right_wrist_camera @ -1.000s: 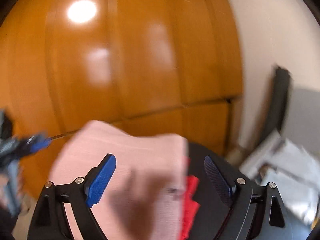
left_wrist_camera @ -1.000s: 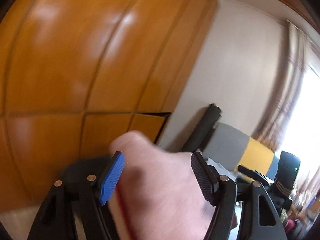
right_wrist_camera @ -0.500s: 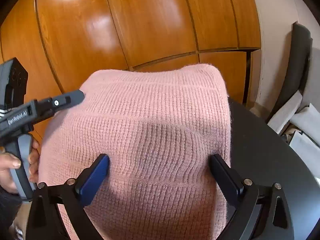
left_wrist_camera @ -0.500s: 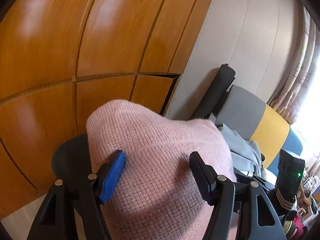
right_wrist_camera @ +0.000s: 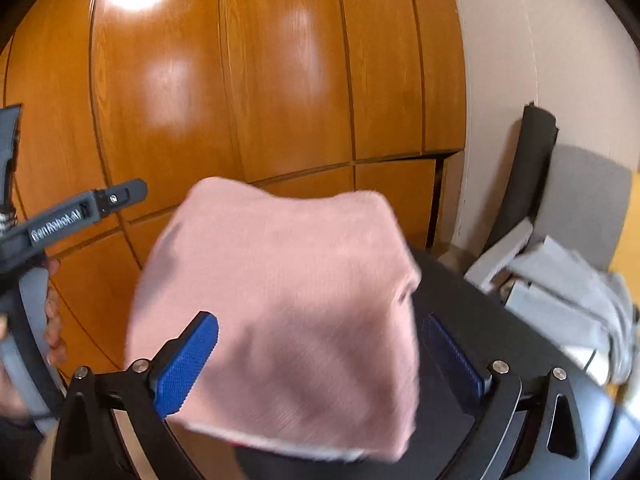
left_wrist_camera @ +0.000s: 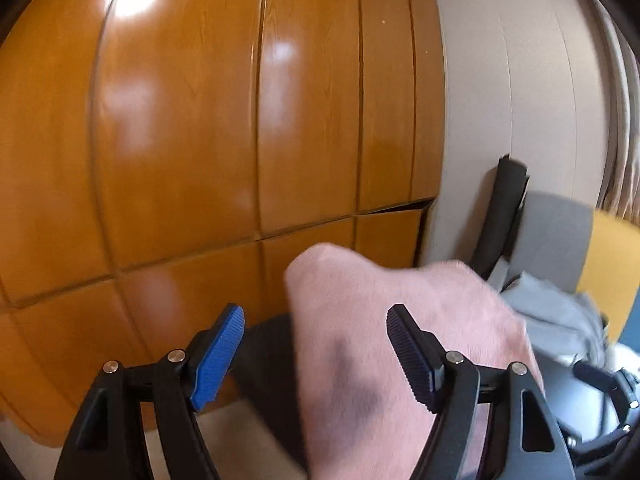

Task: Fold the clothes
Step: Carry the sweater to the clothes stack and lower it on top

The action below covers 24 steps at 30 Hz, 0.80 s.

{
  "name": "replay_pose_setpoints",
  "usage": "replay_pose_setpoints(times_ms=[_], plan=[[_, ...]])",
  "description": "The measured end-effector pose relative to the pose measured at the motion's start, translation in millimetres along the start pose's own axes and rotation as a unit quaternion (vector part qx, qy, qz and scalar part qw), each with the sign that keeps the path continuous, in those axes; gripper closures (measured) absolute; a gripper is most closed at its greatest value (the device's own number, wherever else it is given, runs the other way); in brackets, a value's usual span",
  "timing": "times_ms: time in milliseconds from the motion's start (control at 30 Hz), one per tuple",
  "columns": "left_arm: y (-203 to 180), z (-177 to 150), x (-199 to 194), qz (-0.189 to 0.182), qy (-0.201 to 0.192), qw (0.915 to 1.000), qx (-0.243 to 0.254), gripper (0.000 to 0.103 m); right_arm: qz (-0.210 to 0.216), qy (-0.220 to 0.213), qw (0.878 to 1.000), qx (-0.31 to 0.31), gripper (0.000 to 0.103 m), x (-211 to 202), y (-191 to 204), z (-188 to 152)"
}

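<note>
Your right gripper (right_wrist_camera: 316,360) has just been opening and its jaws now stand wide apart, with the folded pink knit garment (right_wrist_camera: 288,312) lying between them; its left edge laps over the blue left pad, but the right pad stands clear of the cloth, so nothing is clamped. Your left gripper (left_wrist_camera: 316,344) has also just been opening: its pads are apart, the blue one well clear of the cloth, the dark one in front of the pink fold, and you cannot tell whether that pad touches it. The garment rests on a round black table (right_wrist_camera: 492,320), blurred in both views. In the right wrist view your left hand (right_wrist_camera: 54,320) grips the grey handle at the left edge. Behind the table stands glossy orange wood panelling (left_wrist_camera: 200,120); to the right, a black roll (right_wrist_camera: 528,168) leans on a pale wall, beside grey cloth (right_wrist_camera: 568,280).
</note>
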<state>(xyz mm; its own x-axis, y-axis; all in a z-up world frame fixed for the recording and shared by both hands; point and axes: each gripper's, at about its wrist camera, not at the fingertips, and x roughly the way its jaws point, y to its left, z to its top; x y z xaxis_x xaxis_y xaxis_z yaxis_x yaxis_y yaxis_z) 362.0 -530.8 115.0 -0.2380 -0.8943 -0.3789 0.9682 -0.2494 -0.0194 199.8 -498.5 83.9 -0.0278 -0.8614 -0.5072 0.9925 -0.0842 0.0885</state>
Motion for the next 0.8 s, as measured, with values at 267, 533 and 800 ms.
replay_pose_setpoints(times_ms=[267, 533, 800], plan=[[18, -52, -46, -0.078, 0.028, 0.9943, -0.068, 0.038, -0.076, -0.007, 0.997, -0.007, 0.0, -37, 40, -45], [12, -72, -47, 0.072, 0.033, 0.9957, 0.049, 0.071, -0.073, 0.014, 0.997, -0.027, 0.0, -43, 54, -72], [26, -70, -42, 0.011, 0.075, 0.9971, -0.006, 0.068, -0.062, 0.017, 0.997, -0.05, 0.0, -46, 69, -85]])
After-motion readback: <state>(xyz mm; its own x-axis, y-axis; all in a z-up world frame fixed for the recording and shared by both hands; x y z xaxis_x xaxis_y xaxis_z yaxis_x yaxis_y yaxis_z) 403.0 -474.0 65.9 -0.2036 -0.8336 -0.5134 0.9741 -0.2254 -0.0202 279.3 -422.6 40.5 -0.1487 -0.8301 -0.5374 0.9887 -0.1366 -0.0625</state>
